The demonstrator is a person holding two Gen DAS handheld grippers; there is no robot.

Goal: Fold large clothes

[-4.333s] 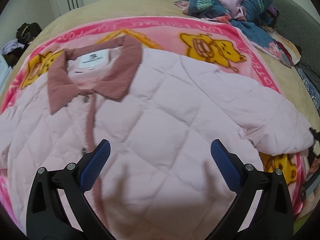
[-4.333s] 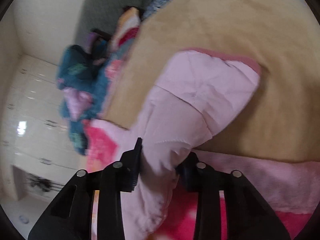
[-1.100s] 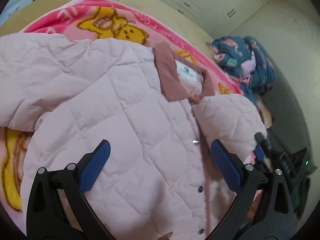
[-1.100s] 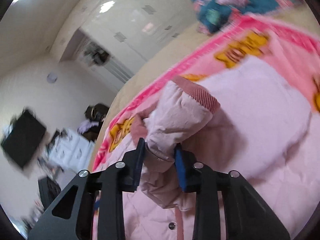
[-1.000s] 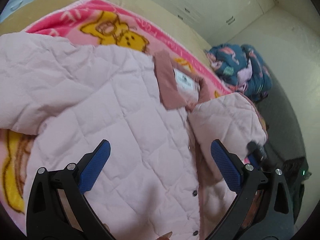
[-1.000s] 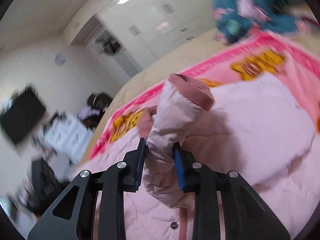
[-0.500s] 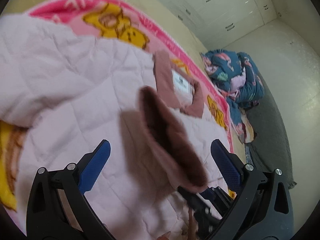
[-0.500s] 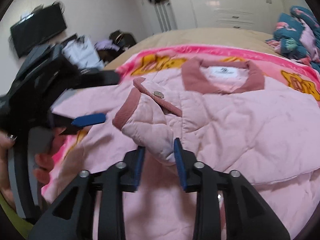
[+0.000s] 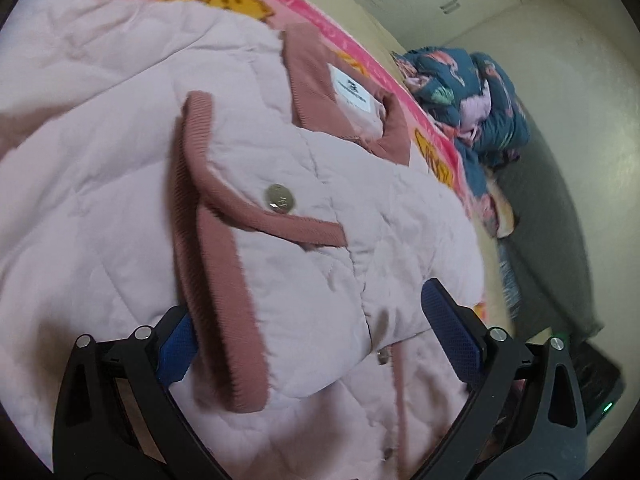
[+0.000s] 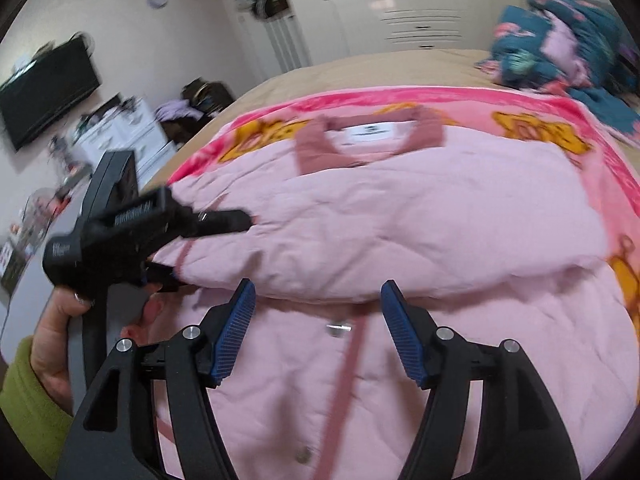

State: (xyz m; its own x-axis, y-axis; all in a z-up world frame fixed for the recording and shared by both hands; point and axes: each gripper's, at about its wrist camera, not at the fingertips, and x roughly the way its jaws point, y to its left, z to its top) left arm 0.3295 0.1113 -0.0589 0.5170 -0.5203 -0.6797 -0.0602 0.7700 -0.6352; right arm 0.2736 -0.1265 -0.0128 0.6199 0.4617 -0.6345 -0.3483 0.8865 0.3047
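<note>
Right claw (image 10: 316, 328) gapes empty below centre frame; left claw (image 9: 316, 336), also open, straddles the folded sleeve (image 9: 280, 264) lying crosswise on the jacket (image 10: 400, 216).

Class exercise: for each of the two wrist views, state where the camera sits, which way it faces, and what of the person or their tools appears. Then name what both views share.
Left wrist: rides the left hand-held gripper, looking across the folded sleeve toward the collar; its open blue-padded fingers show.
Right wrist: rides the right hand-held gripper, facing the jacket; its open fingers, the left tool and the person's hand show.
Shared: jacket, collar, pink blanket.
</note>
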